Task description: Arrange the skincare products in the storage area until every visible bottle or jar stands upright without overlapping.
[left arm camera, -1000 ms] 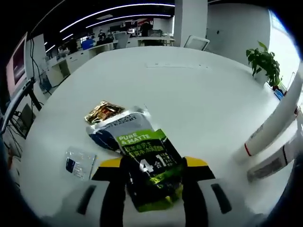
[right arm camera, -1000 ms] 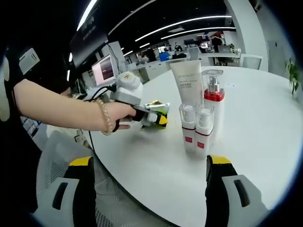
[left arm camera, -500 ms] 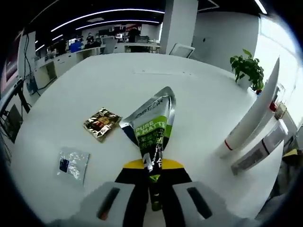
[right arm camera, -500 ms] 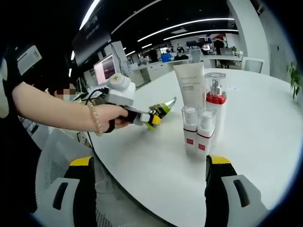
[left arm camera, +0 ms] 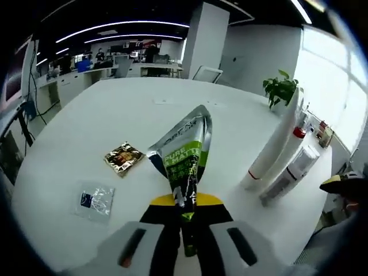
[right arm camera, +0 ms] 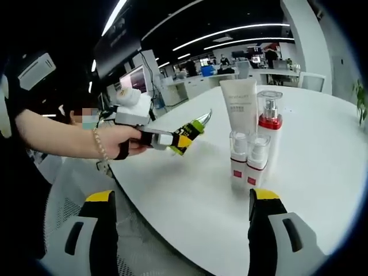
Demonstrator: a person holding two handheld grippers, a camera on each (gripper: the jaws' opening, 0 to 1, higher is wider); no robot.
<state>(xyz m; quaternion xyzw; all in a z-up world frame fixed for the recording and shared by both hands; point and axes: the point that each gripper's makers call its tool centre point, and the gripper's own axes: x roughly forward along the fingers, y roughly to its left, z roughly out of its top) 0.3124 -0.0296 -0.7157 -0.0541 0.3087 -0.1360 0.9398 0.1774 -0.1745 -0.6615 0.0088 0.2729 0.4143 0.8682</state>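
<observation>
The left gripper (left arm camera: 184, 230) is clenched on the bottom of the green sachet (left arm camera: 183, 155), jaws pressed together with the packet's lower seam pinched between them. A second ago the sachet lay flat across the table with the jaws spread to either side of it; now it is folded narrow and lifted, its silver top pointing away from the gripper and clear of the surface (the right gripper view shows it held out in the air above the table's near edge (right arm camera: 190, 129)). I judge that the pickup is done and that the packet is on its way to the standing group.

Beyond the sachet, toward the table's near-left edge, lie a gold sachet (left arm camera: 123, 156) and a clear sachet (left arm camera: 95, 198), both flat and well apart from the held one. Toward the right edge stand the white tube (right arm camera: 240, 108), the red-collared pump bottle (right arm camera: 270, 123) and two small pump bottles (right arm camera: 249, 163), all upright and close together.

The right gripper (right arm camera: 185, 230) hangs released off the table's near edge, jaws wide apart, nothing between them.

The table (left arm camera: 86, 115) carries everything.
</observation>
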